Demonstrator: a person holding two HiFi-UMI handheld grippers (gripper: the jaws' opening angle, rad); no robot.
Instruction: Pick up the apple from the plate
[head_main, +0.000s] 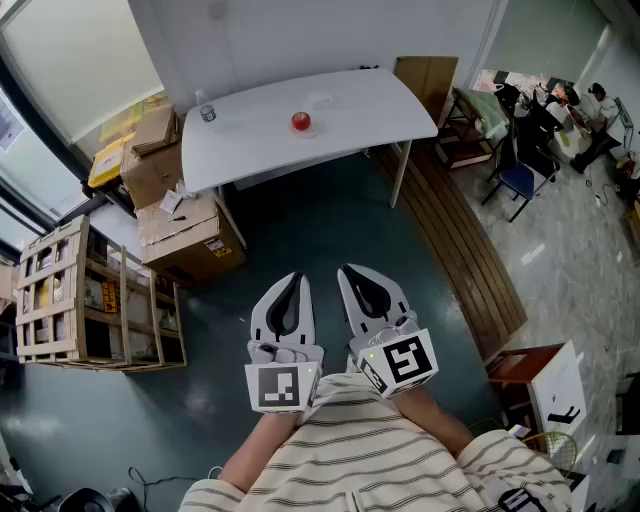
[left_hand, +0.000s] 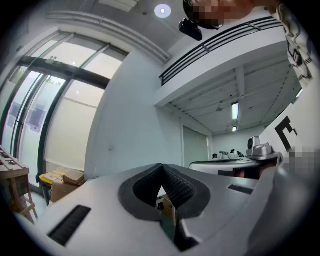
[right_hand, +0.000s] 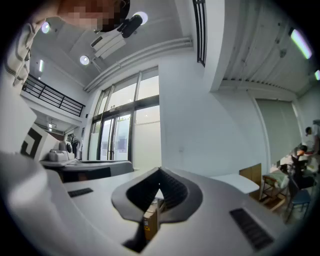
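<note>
A red apple (head_main: 301, 122) sits on a pale plate (head_main: 312, 131) on the white table (head_main: 380, 105), far ahead of me in the head view. Both grippers are held level and close to my body over the dark floor, well short of the table. My left gripper (head_main: 296, 276) has its jaws together with nothing between them. My right gripper (head_main: 346, 269) stands beside it, jaws also together and empty. The tips meet in the left gripper view (left_hand: 161, 168) and in the right gripper view (right_hand: 160, 172). The apple is not visible in either gripper view.
A small bottle (head_main: 207, 111) stands at the table's left end. Cardboard boxes (head_main: 185, 228) and a wooden crate rack (head_main: 90, 300) are at the left. A slatted wooden strip (head_main: 460, 240) runs down the right, with chairs (head_main: 515, 180) and a small stand (head_main: 535, 375) beyond.
</note>
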